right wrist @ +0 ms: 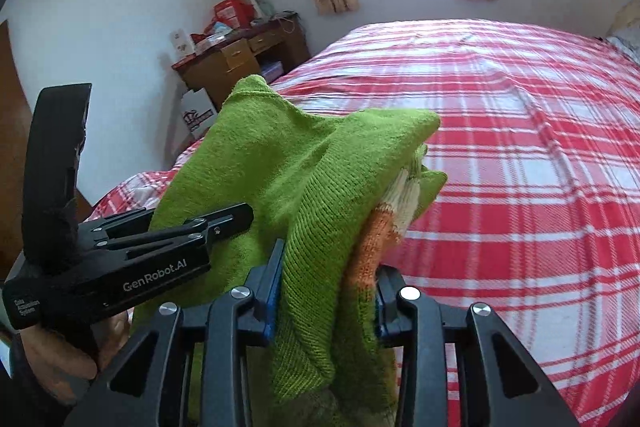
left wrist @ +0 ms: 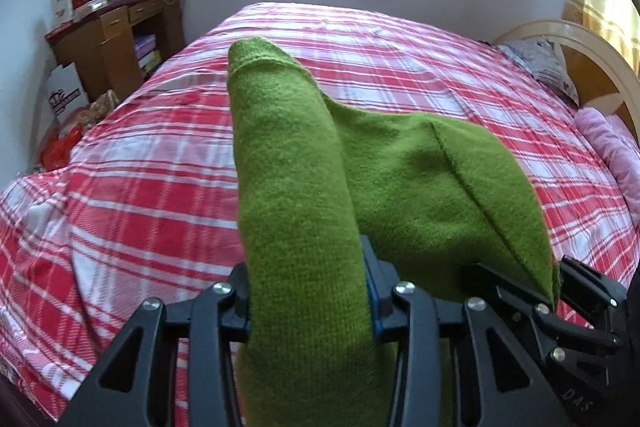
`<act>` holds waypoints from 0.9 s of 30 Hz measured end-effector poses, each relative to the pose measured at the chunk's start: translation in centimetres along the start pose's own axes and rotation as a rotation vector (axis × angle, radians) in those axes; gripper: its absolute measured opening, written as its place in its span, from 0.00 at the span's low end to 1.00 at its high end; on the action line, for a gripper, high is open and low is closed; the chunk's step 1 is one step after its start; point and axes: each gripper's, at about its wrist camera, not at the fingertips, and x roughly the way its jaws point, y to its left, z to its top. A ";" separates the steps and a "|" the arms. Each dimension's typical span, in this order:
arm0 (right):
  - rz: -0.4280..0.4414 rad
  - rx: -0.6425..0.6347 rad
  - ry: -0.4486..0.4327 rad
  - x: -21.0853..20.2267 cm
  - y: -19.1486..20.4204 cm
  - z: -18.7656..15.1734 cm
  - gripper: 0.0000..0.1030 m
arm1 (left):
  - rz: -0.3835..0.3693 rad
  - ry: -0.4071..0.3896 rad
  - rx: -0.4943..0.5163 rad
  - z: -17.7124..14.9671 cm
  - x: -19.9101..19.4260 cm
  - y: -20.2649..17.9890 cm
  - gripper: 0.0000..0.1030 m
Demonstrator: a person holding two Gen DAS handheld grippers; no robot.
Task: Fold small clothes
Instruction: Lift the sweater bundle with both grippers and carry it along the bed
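Both grippers — left, marked "GenRobot.AI", and right — clamp fingers on the green sweater.

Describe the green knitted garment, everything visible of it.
The green knitted garment is a soft, fine-ribbed knit in bright grass green, with cream and orange stripes showing at one folded edge. It is bunched and draped, held up above the red plaid bedspread, not lying flat. The left gripper clamps a rolled, sleeve-like length; the right gripper clamps a thick fold. A seam runs across one hanging flap.
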 end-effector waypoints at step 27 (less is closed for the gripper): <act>0.202 -0.167 0.030 7.8 12.7 3.0 0.33 | 0.188 -0.066 -0.180 -0.1 -2.2 13.3 0.39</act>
